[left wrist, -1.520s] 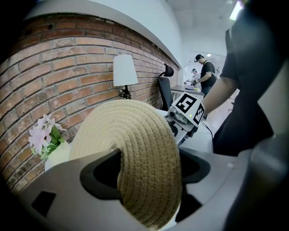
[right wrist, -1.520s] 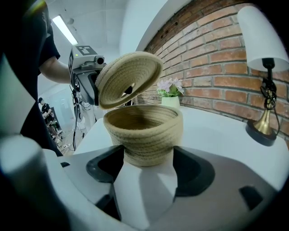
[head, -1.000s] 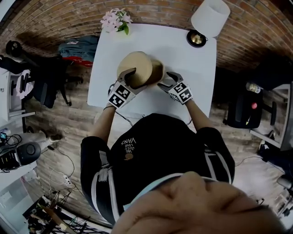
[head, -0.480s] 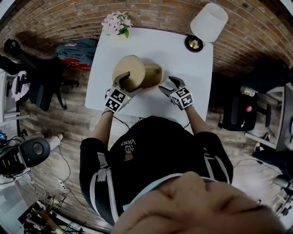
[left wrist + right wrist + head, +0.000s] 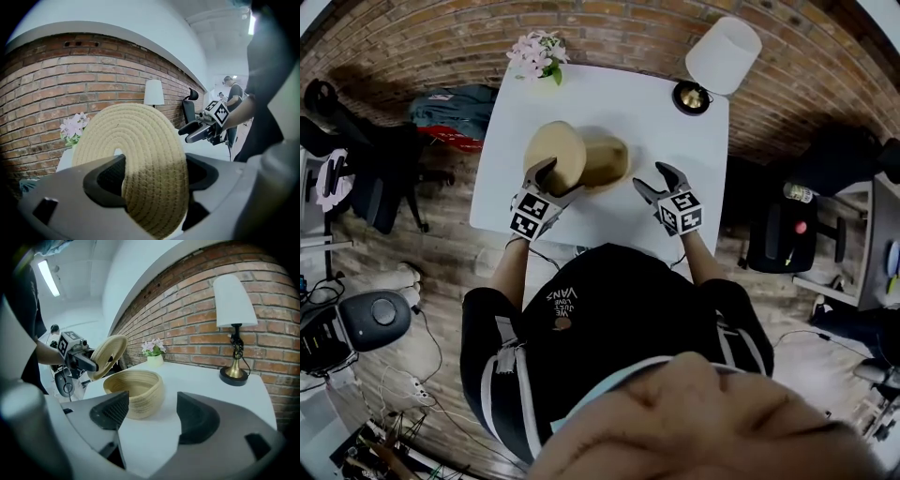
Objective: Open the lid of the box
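I see one white table (image 5: 609, 98) with one lamp (image 5: 724, 54) and one open woven box (image 5: 607, 161) near its middle. My left gripper (image 5: 561, 180) pinches the one lid (image 5: 553, 152) by its rim and holds it on edge just left of the box. From above, the lid hides the left side of the box. One flower pot (image 5: 536, 49) stands at the far corner. My right gripper (image 5: 651, 178) has its jaws spread with nothing between them, and it has drawn away from the box since a second ago.

A: Where's the head view?
B: Above the person, facing steeply down; the whole tabletop (image 5: 619, 103) fits.
A: The gripper views?
B: Each sits close behind its own fingers (image 5: 105, 176), looking across the tabletop at the brick wall (image 5: 47, 79). Both share the lamp (image 5: 233, 298) and flowers (image 5: 152, 347); the left one, half blocked, perhaps misses the tabletop's middle
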`<control>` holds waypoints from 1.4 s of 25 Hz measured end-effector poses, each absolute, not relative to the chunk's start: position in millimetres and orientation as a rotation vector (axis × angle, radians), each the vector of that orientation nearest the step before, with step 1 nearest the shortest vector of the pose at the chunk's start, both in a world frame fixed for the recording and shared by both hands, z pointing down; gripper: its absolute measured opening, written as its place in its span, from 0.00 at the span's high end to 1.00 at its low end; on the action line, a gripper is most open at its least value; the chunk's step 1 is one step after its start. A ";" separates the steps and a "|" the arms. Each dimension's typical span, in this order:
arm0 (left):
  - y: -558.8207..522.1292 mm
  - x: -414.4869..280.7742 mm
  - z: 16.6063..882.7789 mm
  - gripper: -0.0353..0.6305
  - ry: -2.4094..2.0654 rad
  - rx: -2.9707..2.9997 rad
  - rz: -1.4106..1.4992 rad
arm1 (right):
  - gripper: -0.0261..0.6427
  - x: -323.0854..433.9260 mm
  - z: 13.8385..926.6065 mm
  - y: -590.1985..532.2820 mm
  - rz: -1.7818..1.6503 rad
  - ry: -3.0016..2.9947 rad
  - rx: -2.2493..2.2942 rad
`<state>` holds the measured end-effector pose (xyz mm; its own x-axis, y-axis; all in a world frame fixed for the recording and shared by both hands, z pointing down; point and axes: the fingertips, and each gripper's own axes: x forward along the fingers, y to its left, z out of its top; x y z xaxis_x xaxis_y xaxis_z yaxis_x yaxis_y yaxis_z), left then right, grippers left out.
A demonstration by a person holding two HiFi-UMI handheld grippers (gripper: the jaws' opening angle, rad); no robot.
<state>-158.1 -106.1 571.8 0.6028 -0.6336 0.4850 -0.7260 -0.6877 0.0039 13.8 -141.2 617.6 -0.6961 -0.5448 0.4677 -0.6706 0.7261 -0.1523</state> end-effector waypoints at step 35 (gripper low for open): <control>-68.9 -183.4 565.4 0.39 -1.331 2.502 0.430 | 0.81 9.5 547.8 -121.6 0.506 -2.696 1.140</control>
